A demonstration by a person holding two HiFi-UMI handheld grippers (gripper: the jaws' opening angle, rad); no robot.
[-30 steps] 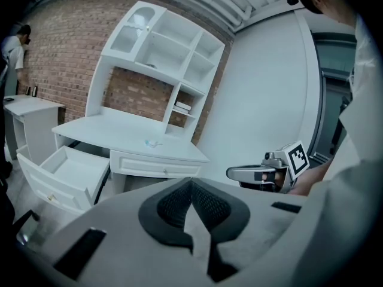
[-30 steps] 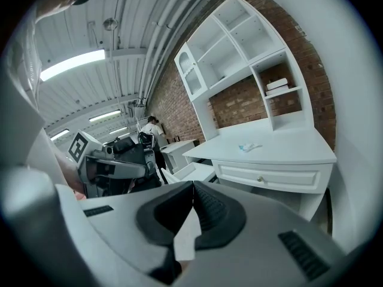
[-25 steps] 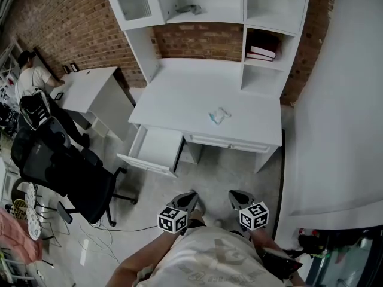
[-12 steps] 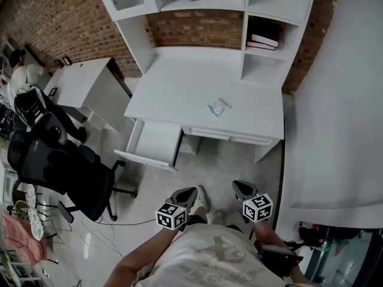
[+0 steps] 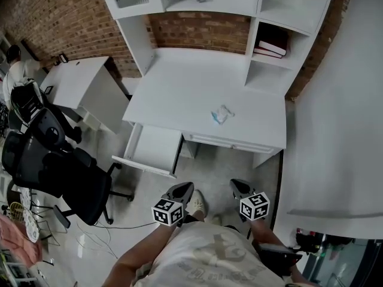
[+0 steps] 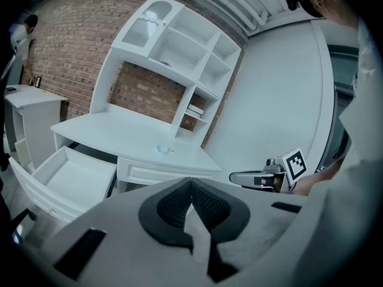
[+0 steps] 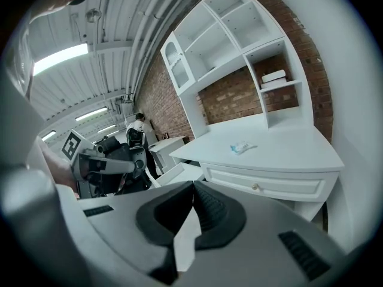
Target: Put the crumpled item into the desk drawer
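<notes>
**A:** What's the room like?

**B:** There's a brick wall [image 5: 60, 17] behind a white surface [image 5: 191, 88] with shelves above it, and an office chair [image 5: 66, 172] at far left. The desk drawer [image 5: 154, 149] stands pulled out under the surface's left end. It looks bare inside.

**A:** And the claws?

**B:** The left claw [image 5: 184, 188] has its jaws together with nothing between them. The crumpled item [image 5: 221, 115] lies on the surface right of the middle, near the front edge and to the right of the drawer. It is well apart from both claws. The right claw [image 5: 236, 185] is also closed and empty. Both are held low in front of the person, over the floor and short of the desk.

**A:** So how should the step go?

**B:** I'd say the step is the approach. The right claw is on the item's side, so it should open before it arrives. It can come down over the item and pinch its bulk, not an edge, because something this light may skid on the smooth top. Then it should carry the item left and let go low inside the drawer.
</notes>
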